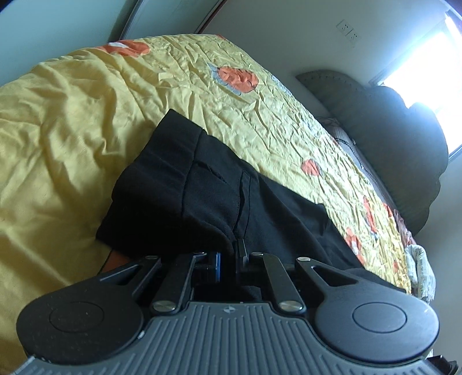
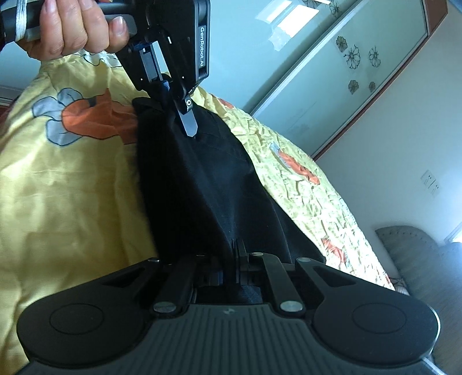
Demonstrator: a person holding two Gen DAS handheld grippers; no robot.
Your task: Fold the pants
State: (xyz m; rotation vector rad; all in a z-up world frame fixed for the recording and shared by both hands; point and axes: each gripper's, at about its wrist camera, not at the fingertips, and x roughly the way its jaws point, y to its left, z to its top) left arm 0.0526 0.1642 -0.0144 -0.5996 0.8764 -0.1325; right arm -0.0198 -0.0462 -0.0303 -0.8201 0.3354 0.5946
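The black pants (image 1: 202,184) are lifted above the bed, over its yellow bedspread (image 1: 72,129) with orange flowers. The left gripper (image 1: 234,251) has its fingers clenched on one edge of the pants — the cloth goes between them. The right gripper (image 2: 235,251) is clenched on another edge, and the pants hang stretched between the two. A hand (image 2: 72,26) holds the left gripper's handle.

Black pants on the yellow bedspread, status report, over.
Left gripper and right gripper both shut on black fabric pants. Pants lifted off yellow floral bedspread. Nothing in the way.
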